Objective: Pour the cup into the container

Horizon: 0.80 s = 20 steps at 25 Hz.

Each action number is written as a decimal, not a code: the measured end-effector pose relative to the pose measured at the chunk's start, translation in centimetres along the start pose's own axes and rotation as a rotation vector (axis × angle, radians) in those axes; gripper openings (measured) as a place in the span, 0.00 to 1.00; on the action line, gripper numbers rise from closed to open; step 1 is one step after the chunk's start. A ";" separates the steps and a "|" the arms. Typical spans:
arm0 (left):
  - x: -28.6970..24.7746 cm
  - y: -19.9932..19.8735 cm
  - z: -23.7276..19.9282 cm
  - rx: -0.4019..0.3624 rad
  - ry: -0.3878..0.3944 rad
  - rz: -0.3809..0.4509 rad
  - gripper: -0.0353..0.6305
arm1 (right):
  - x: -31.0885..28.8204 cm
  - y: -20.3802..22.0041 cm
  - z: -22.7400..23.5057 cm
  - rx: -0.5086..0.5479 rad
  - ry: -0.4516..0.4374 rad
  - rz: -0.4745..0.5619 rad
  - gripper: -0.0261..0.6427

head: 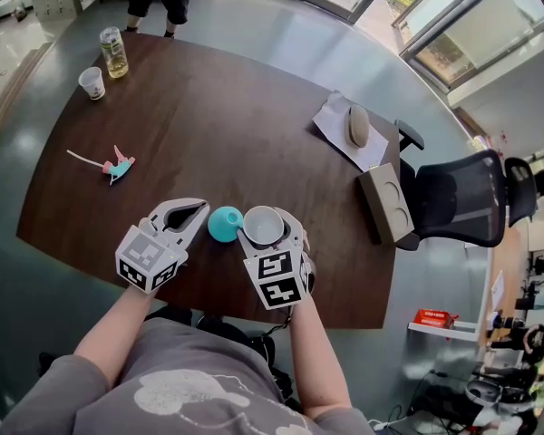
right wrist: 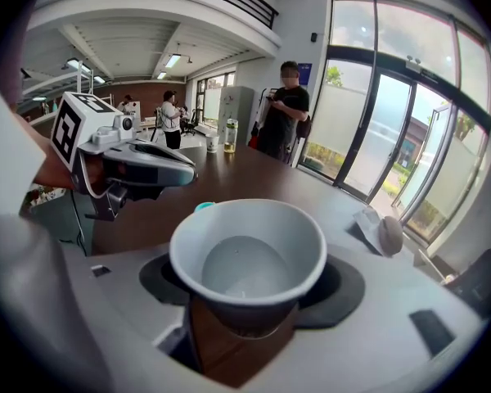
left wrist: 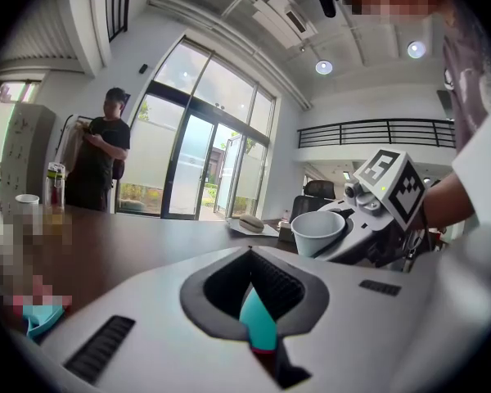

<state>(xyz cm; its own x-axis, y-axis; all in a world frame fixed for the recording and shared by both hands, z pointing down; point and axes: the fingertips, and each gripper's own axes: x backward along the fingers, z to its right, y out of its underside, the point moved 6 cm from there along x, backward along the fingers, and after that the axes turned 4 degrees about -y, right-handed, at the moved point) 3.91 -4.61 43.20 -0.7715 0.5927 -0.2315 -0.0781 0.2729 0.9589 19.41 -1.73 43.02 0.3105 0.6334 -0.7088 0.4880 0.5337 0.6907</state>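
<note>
Both hand-held grippers sit just inside the surface's (head: pixel 208 134) near edge, with wide bare wood open beyond them. The right hand-held gripper (head: pixel 265 227) has its jaws spread around 1 white cup (right wrist: pixel 247 252), held upright with a little clear liquid low inside. Just left of it, the left hand-held gripper (head: pixel 202 212) is closed on the teal container's (head: pixel 223 225) edge. No writing is legible.

The tabletop (head: pixel 218 125) is surfaced in dark, smooth, softly shining wood. The cup (head: pixel 263 226) is formed of matt white paper-like stock, the container (head: pixel 223 224) of smooth teal plastic. The left gripper (head: pixel 202 210) and right gripper (head: pixel 265 220) are cased in matt pale plastic.
</note>
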 end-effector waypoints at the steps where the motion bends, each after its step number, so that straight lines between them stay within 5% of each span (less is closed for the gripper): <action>1: 0.0 0.1 0.0 0.001 0.001 0.000 0.06 | -0.1 0.0 0.0 0.005 0.004 -0.010 0.50; 20: -0.2 0.1 -0.3 0.016 0.005 0.012 0.06 | -0.4 -0.6 0.1 0.112 0.049 -0.121 0.50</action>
<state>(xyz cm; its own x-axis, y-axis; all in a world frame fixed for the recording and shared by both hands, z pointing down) 3.91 -4.93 43.36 -0.7755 0.5920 -0.2192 -0.0590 0.2778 0.9588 19.06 -2.29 42.90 0.2053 0.5967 -0.7758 0.6078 0.5436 0.5789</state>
